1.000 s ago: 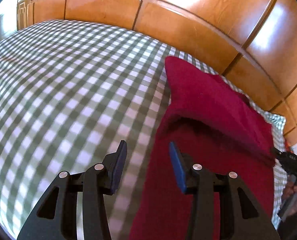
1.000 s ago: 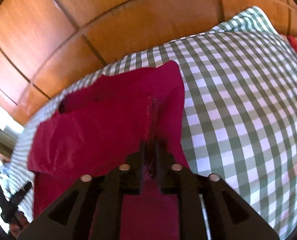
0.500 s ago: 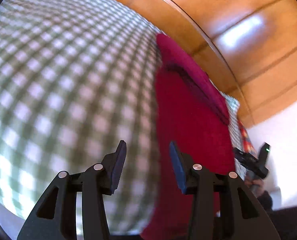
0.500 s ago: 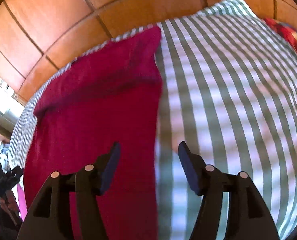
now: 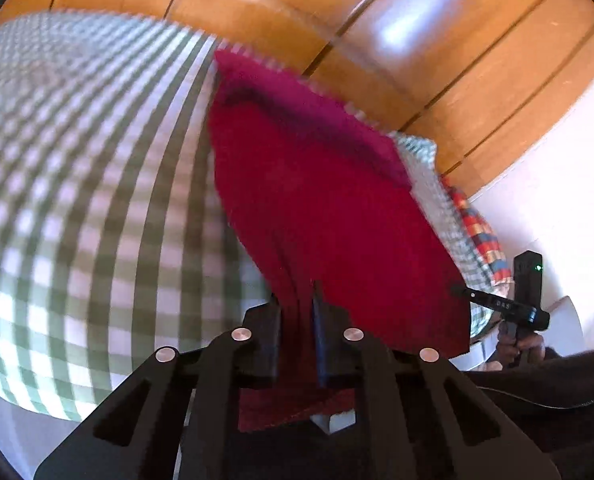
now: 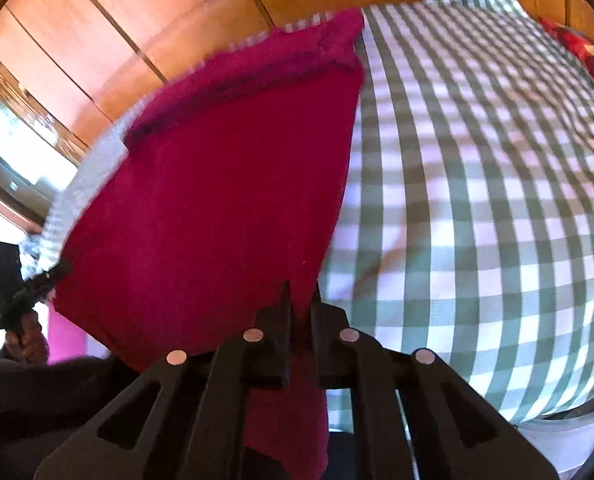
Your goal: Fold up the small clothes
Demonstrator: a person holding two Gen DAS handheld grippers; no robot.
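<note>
Left wrist view: the left claw (image 5: 297, 332) is closing on the near edge of the red garment (image 5: 317, 208) — half a second ago its jaws stood spread and empty. Right claw (image 6: 299, 320) now pinches the opposite near corner. Garment lies ahead on the checked bed (image 5: 97, 200), far end already folded — ready for the next fold

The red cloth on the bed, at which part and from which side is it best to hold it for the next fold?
Grip the red cloth at its two near corners, coming from the near edge of the checked bedcover. That edge hangs free, while the far end is already doubled over. Both grippers do this: the left gripper is closing on one corner, and the right gripper is shut on the other.
</note>
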